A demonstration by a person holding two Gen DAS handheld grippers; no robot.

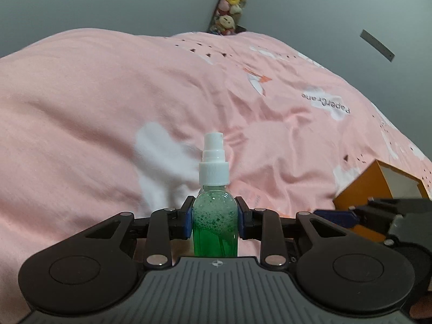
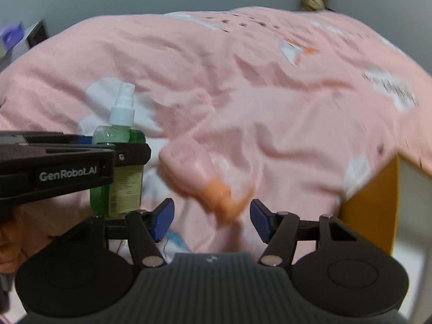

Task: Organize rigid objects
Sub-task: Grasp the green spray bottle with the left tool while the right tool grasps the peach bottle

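Right wrist view, nearest first: the right gripper (image 2: 212,217) has its blue pads standing apart with bare space on either side of the orange cap of a pink bottle (image 2: 189,162), so its jaws are released and grip nothing. That bottle is blurred; it lies tilted on the pink bedspread (image 2: 270,81), cap end towards the jaws and body running up and to the left away from them. Its long axis runs roughly along the line the gripper points, so I judge that closing would catch only the cap end, unless the gripper first moves further along the body. To the left in the same view, the left gripper (image 2: 118,152) comes in from the side, holding a green spray bottle (image 2: 118,178) upright, white pump on top, label facing the camera. Left wrist view confirms it: the left gripper's (image 1: 215,217) jaws are clenched on the green spray bottle (image 1: 215,224) at its shoulder, both pads pressed to its sides, foam showing inside. At the right edge of both views sits an orange box (image 1: 359,186) with a pale inside, open face showing, which I take to be a likely place for the items. The right hand is the nearer to the pink bottle; the left is already occupied. By count: two bottles, one box, two grippers. Farther back, a strip of soft toys (image 1: 232,2) hangs against the grey wall.
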